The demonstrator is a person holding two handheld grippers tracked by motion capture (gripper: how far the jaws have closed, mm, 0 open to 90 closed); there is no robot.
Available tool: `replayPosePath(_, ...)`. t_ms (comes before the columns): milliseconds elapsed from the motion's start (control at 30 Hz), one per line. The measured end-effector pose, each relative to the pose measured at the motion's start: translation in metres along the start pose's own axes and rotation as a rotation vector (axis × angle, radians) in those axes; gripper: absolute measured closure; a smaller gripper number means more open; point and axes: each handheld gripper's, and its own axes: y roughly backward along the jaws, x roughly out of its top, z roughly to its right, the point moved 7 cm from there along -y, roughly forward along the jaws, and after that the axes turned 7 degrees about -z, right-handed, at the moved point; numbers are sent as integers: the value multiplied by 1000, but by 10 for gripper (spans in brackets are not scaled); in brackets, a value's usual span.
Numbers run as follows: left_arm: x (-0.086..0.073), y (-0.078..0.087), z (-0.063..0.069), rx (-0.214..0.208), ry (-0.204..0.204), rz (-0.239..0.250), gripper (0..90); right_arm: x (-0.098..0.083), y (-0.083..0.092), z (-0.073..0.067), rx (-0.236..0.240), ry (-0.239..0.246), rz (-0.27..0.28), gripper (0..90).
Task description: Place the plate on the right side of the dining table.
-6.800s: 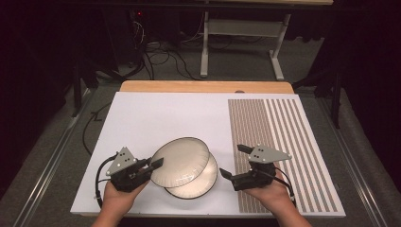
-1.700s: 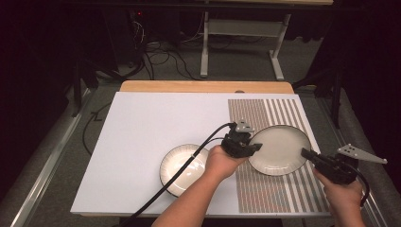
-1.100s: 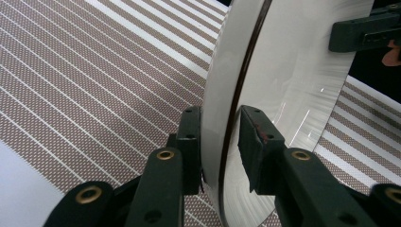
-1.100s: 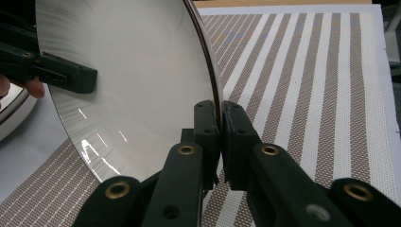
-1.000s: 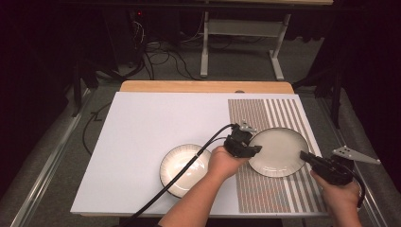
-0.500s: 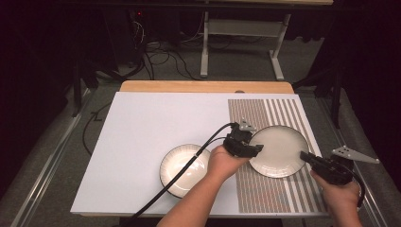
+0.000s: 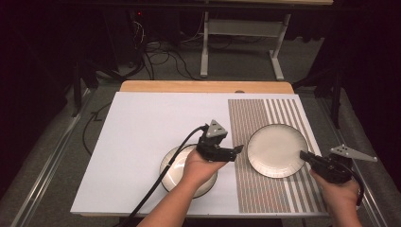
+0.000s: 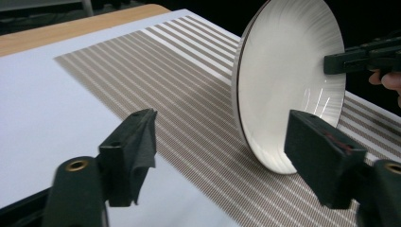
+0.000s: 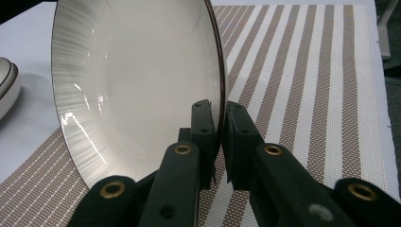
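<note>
- The right gripper (image 7: 307, 157) is clenched on the right rim of a white plate (image 7: 277, 150); in the right gripper view its two black jaws pinch the dark edge of the plate (image 9: 137, 90) between them.
- This plate sits on the striped mat (image 7: 283, 194), in the right part of the table (image 7: 142, 123).
- The left gripper (image 7: 236, 152) is released: its jaws have just been opening, and in the left gripper view they stand wide apart with nothing between them.
- The left gripper is just beside the left rim of the plate, not touching it, over the left edge of the striped mat.
- A second white plate (image 7: 175, 165) lies on the white part of the table, to the left of the first one, partly covered by the left hand (image 7: 198, 168).
- The right hand (image 7: 338, 194) is at the near right corner of the table.
</note>
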Motion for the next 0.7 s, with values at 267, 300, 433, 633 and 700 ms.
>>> replayPosePath(267,-22,43,-23,50,15,57,163,2,-3,1,-12,5,-18,851)
replayPosePath(300,-26,51,-27,59,17,69,155,2,-3,1,-14,2,-22,851)
replayPosePath(433,-36,74,-38,81,23,80,65,3,-5,2,-19,-5,-34,847)
replayPosePath(633,-51,110,-53,143,16,121,23,3,-9,4,-17,-9,-51,839)
replayPosePath(700,-55,120,-59,157,26,134,3,3,-10,4,-24,-6,-58,836)
